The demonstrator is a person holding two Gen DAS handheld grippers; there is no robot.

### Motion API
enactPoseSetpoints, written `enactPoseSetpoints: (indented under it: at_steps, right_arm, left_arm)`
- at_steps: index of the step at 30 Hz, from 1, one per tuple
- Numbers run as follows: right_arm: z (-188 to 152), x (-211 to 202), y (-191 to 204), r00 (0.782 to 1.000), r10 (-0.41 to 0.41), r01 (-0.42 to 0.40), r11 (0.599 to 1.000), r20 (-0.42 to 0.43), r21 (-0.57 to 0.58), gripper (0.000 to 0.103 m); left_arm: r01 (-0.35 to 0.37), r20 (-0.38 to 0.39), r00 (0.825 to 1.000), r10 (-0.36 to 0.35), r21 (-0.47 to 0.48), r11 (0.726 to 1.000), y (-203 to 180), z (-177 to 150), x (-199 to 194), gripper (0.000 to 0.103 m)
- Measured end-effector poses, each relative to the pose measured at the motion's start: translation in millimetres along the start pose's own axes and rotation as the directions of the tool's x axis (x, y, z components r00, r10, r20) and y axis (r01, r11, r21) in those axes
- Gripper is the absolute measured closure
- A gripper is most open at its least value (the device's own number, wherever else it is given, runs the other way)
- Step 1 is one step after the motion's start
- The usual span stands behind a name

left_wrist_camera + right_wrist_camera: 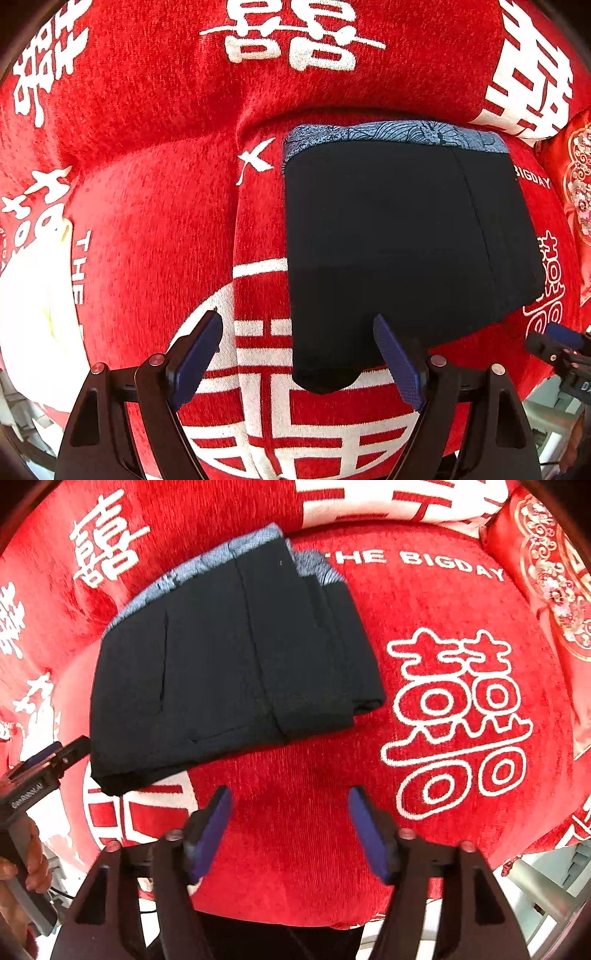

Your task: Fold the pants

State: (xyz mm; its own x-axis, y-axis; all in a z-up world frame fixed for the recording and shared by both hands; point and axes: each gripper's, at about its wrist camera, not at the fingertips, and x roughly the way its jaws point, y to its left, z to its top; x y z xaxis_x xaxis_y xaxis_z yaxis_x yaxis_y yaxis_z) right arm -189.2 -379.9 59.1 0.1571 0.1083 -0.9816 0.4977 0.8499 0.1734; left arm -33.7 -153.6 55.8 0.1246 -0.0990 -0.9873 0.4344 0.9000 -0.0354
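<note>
The black pants [399, 236] lie folded into a compact rectangle on the red cover, with blue-grey patterned lining [388, 134] showing along the far edge. They also show in the right wrist view [229, 664]. My left gripper [299, 332] is open and empty, its fingers either side of the near left corner of the pants, just above it. My right gripper [290, 808] is open and empty, hovering over bare red cover just in front of the near edge of the pants. Each gripper shows at the edge of the other's view.
A red sofa cover [443, 609] with white characters and "THE BIGDAY" lettering spans the seat and backrest. A red embroidered cushion [546, 572] sits at the far right. A white patch of fabric [33, 314] lies at the left. The seat's front edge is near.
</note>
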Motion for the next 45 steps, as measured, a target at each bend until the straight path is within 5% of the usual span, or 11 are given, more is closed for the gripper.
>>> enactPoseSetpoints:
  at_steps: [14,20,24,26,29,36,38,43,45]
  right_arm:
    - [31.7,-12.5,-1.0,0.998,0.018,-0.018,1.000,0.057,-0.013,0.026]
    - [61.1,-7.8,-13.0,0.996,0.072,-0.069,0.995,0.048,-0.068,0.022]
    - [85.6,1.8,-34.5,0.981,0.192,-0.190,0.979,0.015,-0.071,0.022]
    - [96.4,10.0,-45.2,0.965,0.263,-0.262,0.962,-0.006,-0.075,0.021]
    - [111.4,32.0,-65.1,0.911,0.409,-0.412,0.910,-0.057,-0.054,0.020]
    - [129.1,76.9,-90.4,0.842,0.515,-0.527,0.849,-0.161,-0.040,0.020]
    - [130.8,86.6,-95.0,0.805,0.566,-0.576,0.817,-0.175,-0.005,0.020]
    - [137.8,93.2,-94.7,0.740,0.645,-0.657,0.754,-0.190,0.006,0.020]
    - [141.2,97.9,-86.9,0.734,0.646,-0.663,0.749,-0.210,-0.012,0.019]
  left_arm:
    - [0.017,-0.007,1.000,-0.017,-0.010,1.000,2.6,5.9,0.3,0.018]
    - [0.099,0.015,0.995,-0.098,-0.100,0.990,20.5,29.3,8.1,0.018]
    - [0.187,-0.004,0.982,-0.189,-0.119,0.975,36.8,47.5,25.9,0.018]
    - [0.248,-0.026,0.967,-0.252,-0.106,0.963,39.3,54.3,36.3,0.018]
    - [0.337,-0.079,0.936,-0.342,-0.070,0.939,39.6,62.9,56.0,0.018]
    - [0.493,-0.140,0.855,-0.499,-0.074,0.867,43.6,73.5,87.2,0.016]
    - [0.495,-0.141,0.853,-0.503,-0.089,0.864,41.1,73.5,91.8,0.003]
    - [0.535,-0.158,0.823,-0.546,-0.107,0.838,22.9,74.5,107.2,0.002]
    - [0.535,-0.146,0.826,-0.545,-0.105,0.839,16.3,75.6,108.0,0.002]
